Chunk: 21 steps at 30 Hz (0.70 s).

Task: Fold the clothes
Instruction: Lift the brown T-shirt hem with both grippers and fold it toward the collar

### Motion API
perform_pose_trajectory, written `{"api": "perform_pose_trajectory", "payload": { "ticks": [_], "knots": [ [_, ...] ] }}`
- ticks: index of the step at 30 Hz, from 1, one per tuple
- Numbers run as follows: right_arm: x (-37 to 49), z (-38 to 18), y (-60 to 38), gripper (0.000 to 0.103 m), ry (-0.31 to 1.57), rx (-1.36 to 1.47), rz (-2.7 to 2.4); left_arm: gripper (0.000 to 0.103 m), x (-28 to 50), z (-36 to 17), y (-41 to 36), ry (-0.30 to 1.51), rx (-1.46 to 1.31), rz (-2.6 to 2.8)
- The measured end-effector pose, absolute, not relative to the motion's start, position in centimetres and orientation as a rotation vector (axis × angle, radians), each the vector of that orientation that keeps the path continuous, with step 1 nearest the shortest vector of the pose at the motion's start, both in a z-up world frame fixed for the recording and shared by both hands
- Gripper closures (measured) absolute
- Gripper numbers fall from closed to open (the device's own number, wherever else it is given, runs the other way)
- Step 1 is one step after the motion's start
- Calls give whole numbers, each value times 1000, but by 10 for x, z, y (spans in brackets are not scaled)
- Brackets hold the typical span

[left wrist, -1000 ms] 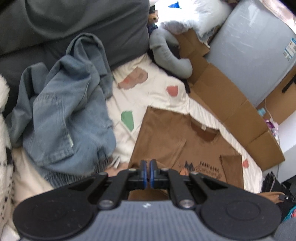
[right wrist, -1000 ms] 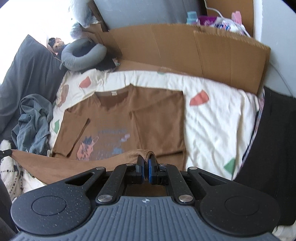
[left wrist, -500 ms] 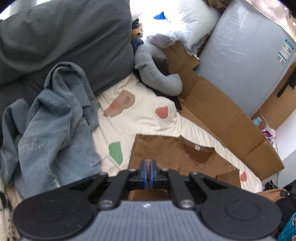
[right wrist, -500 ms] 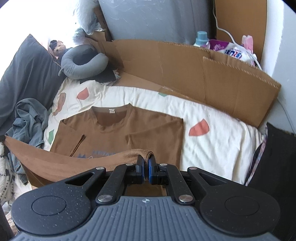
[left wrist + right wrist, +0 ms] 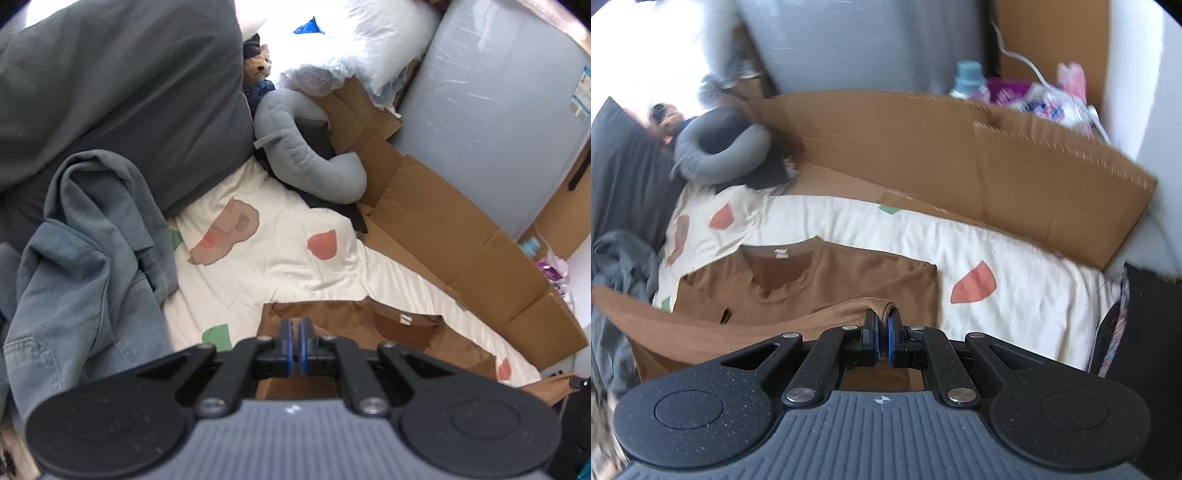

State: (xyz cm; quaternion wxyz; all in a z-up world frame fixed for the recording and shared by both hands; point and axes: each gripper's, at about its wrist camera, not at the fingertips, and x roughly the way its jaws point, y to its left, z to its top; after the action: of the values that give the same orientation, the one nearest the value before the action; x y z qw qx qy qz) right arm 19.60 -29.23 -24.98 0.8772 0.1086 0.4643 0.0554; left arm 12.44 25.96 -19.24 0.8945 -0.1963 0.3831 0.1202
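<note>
Pinching the hem, the right gripper [image 5: 882,325] grips the brown shirt [image 5: 849,273], which lies collar-up on the bed sheet [image 5: 1015,251]; only this view shows the lifted edge stretching left. The left gripper [image 5: 294,334] is clenched, its catch on cloth hidden. Denim [image 5: 85,266] crowds the left; cardboard [image 5: 923,147] borders the far side. The collar tag is unreadable.
</note>
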Motion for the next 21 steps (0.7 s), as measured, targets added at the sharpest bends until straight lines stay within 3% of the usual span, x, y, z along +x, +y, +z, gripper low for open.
{"api": "perform_pose_trajectory", "payload": {
  "ticks": [21],
  "knots": [
    [294, -355, -272, 100, 1098, 177, -16, 98, 218, -294, 287, 944, -476, 295]
  ]
}}
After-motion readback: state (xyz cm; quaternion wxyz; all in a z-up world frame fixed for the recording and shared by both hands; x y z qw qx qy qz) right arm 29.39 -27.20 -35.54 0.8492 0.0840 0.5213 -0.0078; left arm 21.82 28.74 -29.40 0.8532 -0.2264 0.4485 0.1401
